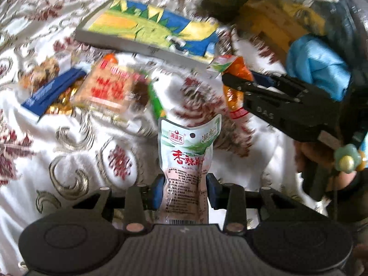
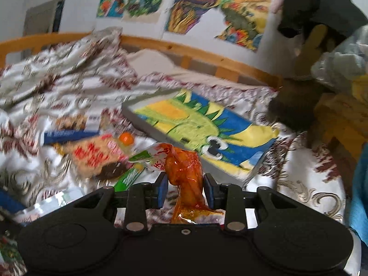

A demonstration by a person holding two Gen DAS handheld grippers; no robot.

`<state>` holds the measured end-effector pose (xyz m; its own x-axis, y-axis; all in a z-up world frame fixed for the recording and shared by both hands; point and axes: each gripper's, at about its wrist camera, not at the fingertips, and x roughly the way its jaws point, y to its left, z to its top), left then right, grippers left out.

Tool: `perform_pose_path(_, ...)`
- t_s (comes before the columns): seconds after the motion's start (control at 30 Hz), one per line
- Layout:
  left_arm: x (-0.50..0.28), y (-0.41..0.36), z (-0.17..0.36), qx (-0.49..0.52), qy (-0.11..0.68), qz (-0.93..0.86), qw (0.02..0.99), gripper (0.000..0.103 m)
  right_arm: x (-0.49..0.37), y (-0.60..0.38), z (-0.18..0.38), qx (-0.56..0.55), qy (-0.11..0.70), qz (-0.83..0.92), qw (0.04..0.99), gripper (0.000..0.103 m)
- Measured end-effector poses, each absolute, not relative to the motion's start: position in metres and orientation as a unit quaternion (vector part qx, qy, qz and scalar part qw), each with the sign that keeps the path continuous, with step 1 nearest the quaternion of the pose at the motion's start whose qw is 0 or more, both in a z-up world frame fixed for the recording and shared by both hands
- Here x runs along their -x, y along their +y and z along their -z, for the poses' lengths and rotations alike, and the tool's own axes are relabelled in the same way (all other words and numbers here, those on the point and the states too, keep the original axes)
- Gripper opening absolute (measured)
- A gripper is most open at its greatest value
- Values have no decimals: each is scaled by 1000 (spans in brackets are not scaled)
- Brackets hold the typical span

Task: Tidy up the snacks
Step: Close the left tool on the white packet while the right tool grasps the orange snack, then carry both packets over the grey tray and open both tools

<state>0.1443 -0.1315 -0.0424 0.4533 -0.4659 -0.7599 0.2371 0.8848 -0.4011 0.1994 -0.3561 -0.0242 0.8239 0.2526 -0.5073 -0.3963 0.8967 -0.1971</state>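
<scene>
My left gripper (image 1: 185, 192) is shut on a tall white and pink snack pouch (image 1: 187, 161) with red Chinese lettering, held upright above the bedspread. My right gripper (image 2: 185, 189) is shut on an orange snack packet (image 2: 186, 174), lifted off the bed. That right gripper (image 1: 232, 80) with the orange packet (image 1: 237, 69) also shows at the right of the left wrist view. More snacks lie in a pile on the bedspread: an orange-red packet (image 1: 108, 87), a blue packet (image 1: 50, 92) and a green one (image 1: 156, 101).
A dinosaur painting on a grey canvas (image 1: 149, 27) lies flat on the patterned bedspread (image 1: 80, 149) behind the snack pile. A wooden bed rail (image 2: 184, 53) runs along the wall hung with bright drawings (image 2: 218, 7). Blue cloth (image 1: 319, 69) and clutter sit at the right.
</scene>
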Motion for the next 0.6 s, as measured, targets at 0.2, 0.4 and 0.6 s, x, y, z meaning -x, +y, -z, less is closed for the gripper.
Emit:
perform_pose_path(0.2,-167,-136,12,107,423,201,877,42,-206,-369,15,99,204,-121,966,35)
perform_pose_path(0.4,-230,-140,-12,96,363,194,906,42,-233,-378,9,61,152,-63,984,35)
perform_pose_path(0.6,-310,-145,-12,116,320,176,924,43,-277,-393,9,-5,104,-26,994,35)
